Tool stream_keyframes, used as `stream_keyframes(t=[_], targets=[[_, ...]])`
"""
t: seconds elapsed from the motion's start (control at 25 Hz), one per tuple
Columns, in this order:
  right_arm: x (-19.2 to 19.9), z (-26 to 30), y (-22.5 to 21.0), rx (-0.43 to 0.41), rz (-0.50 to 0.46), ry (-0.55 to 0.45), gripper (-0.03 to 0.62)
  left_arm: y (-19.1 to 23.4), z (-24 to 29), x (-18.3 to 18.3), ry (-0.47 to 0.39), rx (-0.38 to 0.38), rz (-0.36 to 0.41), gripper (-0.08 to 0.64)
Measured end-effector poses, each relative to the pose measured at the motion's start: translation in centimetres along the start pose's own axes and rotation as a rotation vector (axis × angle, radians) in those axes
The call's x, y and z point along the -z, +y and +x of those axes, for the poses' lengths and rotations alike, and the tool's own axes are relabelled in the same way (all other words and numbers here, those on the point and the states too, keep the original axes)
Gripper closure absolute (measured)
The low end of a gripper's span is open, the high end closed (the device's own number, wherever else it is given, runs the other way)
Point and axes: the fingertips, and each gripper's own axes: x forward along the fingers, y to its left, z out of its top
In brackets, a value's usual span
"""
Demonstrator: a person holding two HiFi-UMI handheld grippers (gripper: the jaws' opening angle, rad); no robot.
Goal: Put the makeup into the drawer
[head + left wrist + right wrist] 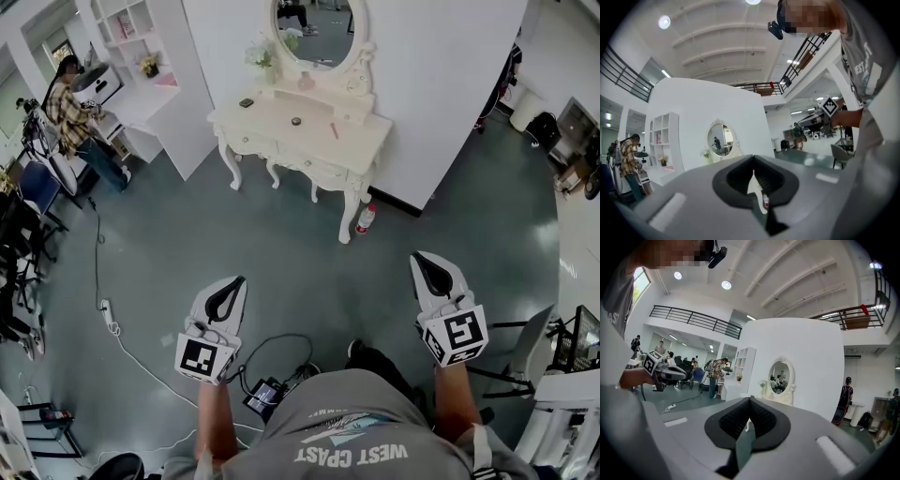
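- Your left tongs (753, 182) are closed, jaws together with nothing between them.
- Your right tongs (749, 426) are closed and empty too.
- In the head view, both hang over bare grey-green floor (281, 253), well apart from the white table (361, 142).
- The makeup (296, 121) lies on the table top as 3 small items, below the oval mirror (314, 28). The drawer (317, 170) in the table's front is shut.
- A bottle (366, 218) stands on the floor beside 1 table leg, and a cable (97, 262) trails at the left.
- Only the head view shows the table top and the makeup.
- The gripper views show the mirror face-on and the ceiling. The right gripper view also shows a railing (693, 317) and a person in dark clothes (844, 397).
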Motion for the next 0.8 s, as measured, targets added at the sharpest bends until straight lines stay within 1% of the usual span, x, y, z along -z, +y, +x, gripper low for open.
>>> stream_keyframes(t=[0.2, 0.4, 0.6, 0.8], targets=[[0.0, 1.0, -1.2, 0.004, -0.01, 0.014, 0.592, 0.0, 1.3, 0.2, 0.003, 0.012, -0.009, 0.56], [0.9, 4.6, -2.9, -0.015, 0.009, 0.012, 0.592, 1.3, 4.0, 1.5, 0.037, -0.005, -0.014, 0.56], [2.2, 8.8, -6.4, -0.048, 0.027, 0.018, 0.592, 1.9, 8.9, 1.8, 0.069, -0.012, -0.014, 0.56], [3.5, 13.7, -11.3, -0.079, 0.044, 0.015, 0.591, 2.8, 15.1, 1.7, 0.083, -0.042, -0.022, 0.56]])
